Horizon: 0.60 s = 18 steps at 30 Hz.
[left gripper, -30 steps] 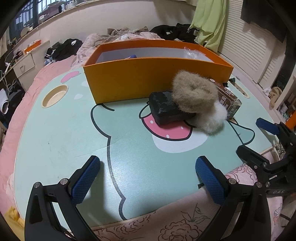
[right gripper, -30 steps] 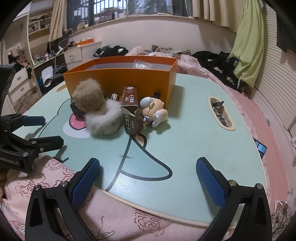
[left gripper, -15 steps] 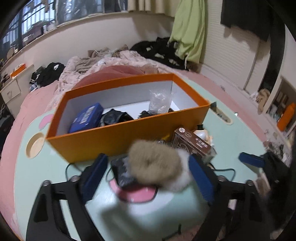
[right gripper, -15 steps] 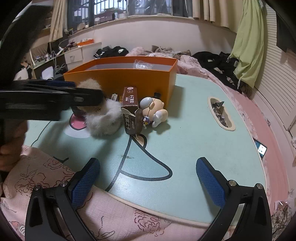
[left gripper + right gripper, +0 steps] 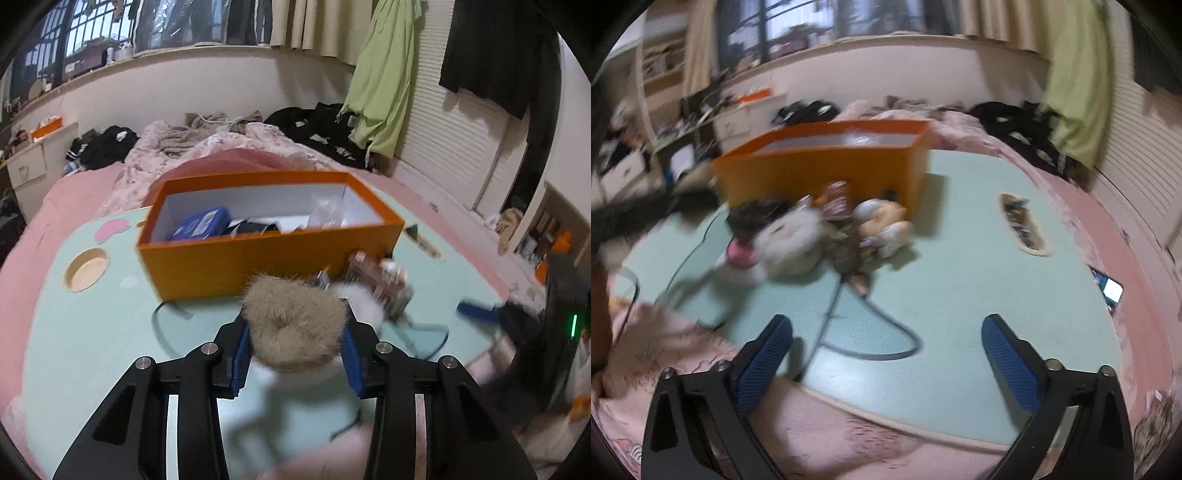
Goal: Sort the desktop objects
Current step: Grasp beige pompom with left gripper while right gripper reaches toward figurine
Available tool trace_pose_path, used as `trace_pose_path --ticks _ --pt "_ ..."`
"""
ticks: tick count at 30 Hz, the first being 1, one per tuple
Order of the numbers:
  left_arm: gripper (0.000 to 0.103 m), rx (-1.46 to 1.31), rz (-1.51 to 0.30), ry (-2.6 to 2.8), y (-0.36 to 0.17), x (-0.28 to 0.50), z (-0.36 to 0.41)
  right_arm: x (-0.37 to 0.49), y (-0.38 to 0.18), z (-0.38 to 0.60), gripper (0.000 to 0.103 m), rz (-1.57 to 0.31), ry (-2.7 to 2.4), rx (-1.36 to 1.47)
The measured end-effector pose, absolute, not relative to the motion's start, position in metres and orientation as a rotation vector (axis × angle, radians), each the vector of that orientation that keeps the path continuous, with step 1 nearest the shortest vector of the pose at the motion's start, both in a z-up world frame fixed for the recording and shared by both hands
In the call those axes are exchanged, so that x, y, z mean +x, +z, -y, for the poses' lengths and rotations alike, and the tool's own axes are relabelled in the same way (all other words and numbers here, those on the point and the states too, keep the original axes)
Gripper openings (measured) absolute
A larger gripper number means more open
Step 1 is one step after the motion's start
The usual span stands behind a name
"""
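Observation:
My left gripper (image 5: 295, 354) is shut on a fluffy brown scrunchie (image 5: 293, 325) and holds it above the mint-green table (image 5: 92, 332), in front of the open orange box (image 5: 266, 258). The box holds a blue case (image 5: 201, 229), dark items and a clear bag. On the table in front of the box lie a white fluffy scrunchie (image 5: 790, 243), a black pouch (image 5: 753, 216), a brown carton (image 5: 836, 197) and a small doll (image 5: 886, 225). My right gripper (image 5: 886, 354) is open and empty over the table's near edge.
A round wooden cup hole (image 5: 86, 269) sits at the table's left. An oval slot (image 5: 1025, 229) is at its right. A phone (image 5: 1110, 290) lies on the pink bedding to the right. Clothes are piled behind the box.
My left gripper moved forward to the pile, closed on the brown scrunchie and lifted it. The right gripper shifted slightly; its view is now blurred.

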<state>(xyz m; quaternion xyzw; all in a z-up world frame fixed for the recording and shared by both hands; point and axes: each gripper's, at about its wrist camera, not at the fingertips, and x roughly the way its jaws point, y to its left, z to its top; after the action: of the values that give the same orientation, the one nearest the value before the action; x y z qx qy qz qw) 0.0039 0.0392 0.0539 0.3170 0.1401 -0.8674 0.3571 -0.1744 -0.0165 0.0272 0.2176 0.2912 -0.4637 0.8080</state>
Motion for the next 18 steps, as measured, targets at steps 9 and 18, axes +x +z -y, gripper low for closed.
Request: trace_pose_path --ticks 9,18 --pt "0.043 0.955 -0.390 -2.181 0.022 0.016 -0.042 -0.183 0.066 0.074 0.075 -0.559 -1.026 0.523" --pt "0.043 0.954 -0.374 -2.200 0.022 0.019 -0.045 -0.137 0.036 0.102 0.063 -0.700 -0.986 0.576"
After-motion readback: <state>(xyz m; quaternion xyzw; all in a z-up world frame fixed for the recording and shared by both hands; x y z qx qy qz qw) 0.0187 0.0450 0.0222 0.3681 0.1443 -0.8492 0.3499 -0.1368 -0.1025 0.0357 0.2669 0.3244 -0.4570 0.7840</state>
